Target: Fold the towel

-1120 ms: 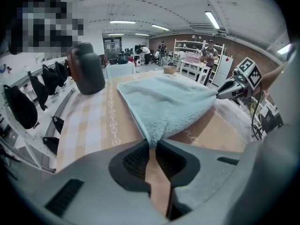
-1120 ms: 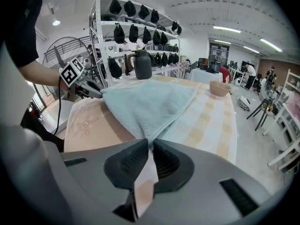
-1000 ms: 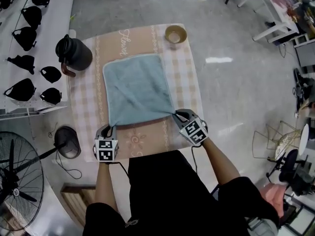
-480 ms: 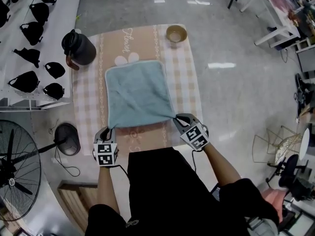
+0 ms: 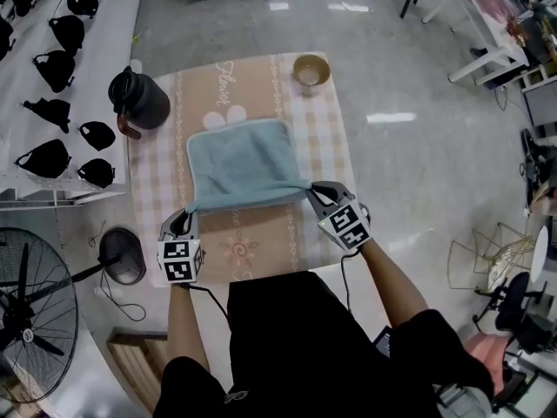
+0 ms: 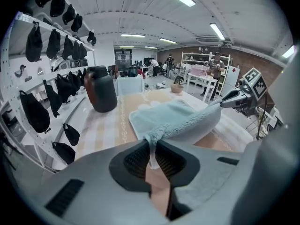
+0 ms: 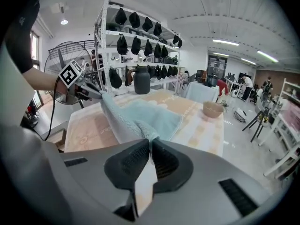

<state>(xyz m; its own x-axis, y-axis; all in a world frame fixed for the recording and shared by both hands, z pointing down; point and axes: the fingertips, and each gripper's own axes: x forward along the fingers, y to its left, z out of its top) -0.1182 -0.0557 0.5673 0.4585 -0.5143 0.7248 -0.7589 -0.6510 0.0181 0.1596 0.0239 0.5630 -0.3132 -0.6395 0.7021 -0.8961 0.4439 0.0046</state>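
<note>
A light blue towel (image 5: 239, 157) lies on the table with its near edge lifted and stretched taut between my two grippers. My left gripper (image 5: 189, 213) is shut on the towel's near left corner (image 6: 154, 135). Shut on the near right corner (image 7: 149, 136) is my right gripper (image 5: 310, 190). In the left gripper view the raised edge (image 6: 187, 123) runs across to the right gripper (image 6: 224, 99). The far half of the towel (image 7: 154, 114) still rests flat on the tablecloth.
The table (image 5: 318, 146) has a beige checked cloth. A dark jug (image 5: 137, 98) stands at its far left, a small bowl (image 5: 311, 69) at the far right. White shelves with black caps (image 5: 52, 77) run along the left; a fan (image 5: 35, 312) and a small black bin (image 5: 122, 254) stand on the floor.
Both grippers have risen and moved toward the far side, lifting the towel's near edge off the table. The towel now looks shorter from above.
</note>
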